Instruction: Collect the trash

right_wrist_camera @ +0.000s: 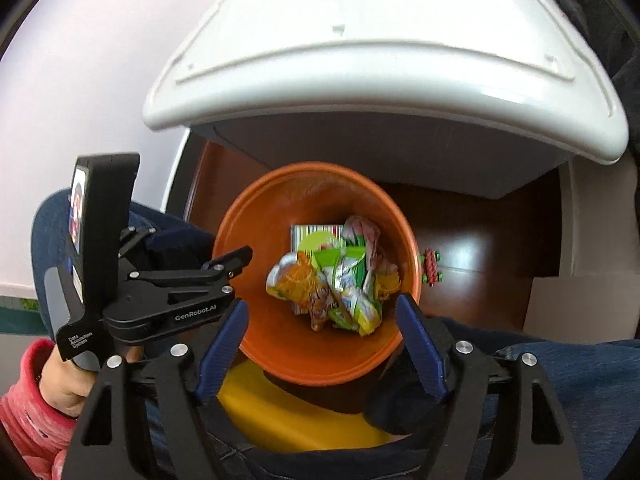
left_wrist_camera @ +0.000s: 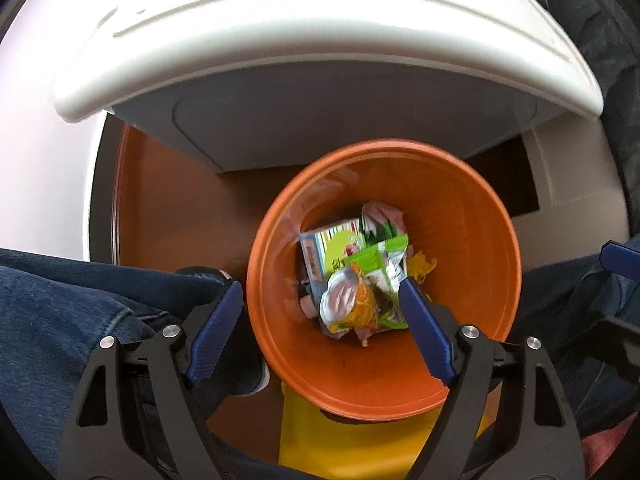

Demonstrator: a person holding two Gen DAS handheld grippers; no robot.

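Below, both grippers hang with jaws apart and nothing between them: the left gripper (left_wrist_camera: 322, 304) and right gripper (right_wrist_camera: 322, 318) over an orange bin (left_wrist_camera: 472, 216) holding wrappers (left_wrist_camera: 360, 280). Only the right view shows the left gripper's body, the hand (right_wrist_camera: 64, 380) gripping it, and a small red toy (right_wrist_camera: 431, 266) right of the bin. Farthest stands a white table (left_wrist_camera: 280, 32).

The bin (left_wrist_camera: 472, 216) is orange inside and out. Within it, a carton (left_wrist_camera: 320, 252) shows pale blue, white stripes and a lime-green circle; a crumpled wrapper (left_wrist_camera: 356, 300) atop the carton is silver, orange and green; beside the carton lies a yellow scrap (left_wrist_camera: 422, 266). Above the bin, the table (left_wrist_camera: 280, 32) is white. Below the bin, a yellow object (left_wrist_camera: 352, 448) shows. Left of the bin, trousers (left_wrist_camera: 60, 304) are dark blue denim. The left tongs (left_wrist_camera: 322, 288) and right tongs (right_wrist_camera: 322, 312) are black with blue ribbed pads. A sleeve (right_wrist_camera: 28, 408) is pink.
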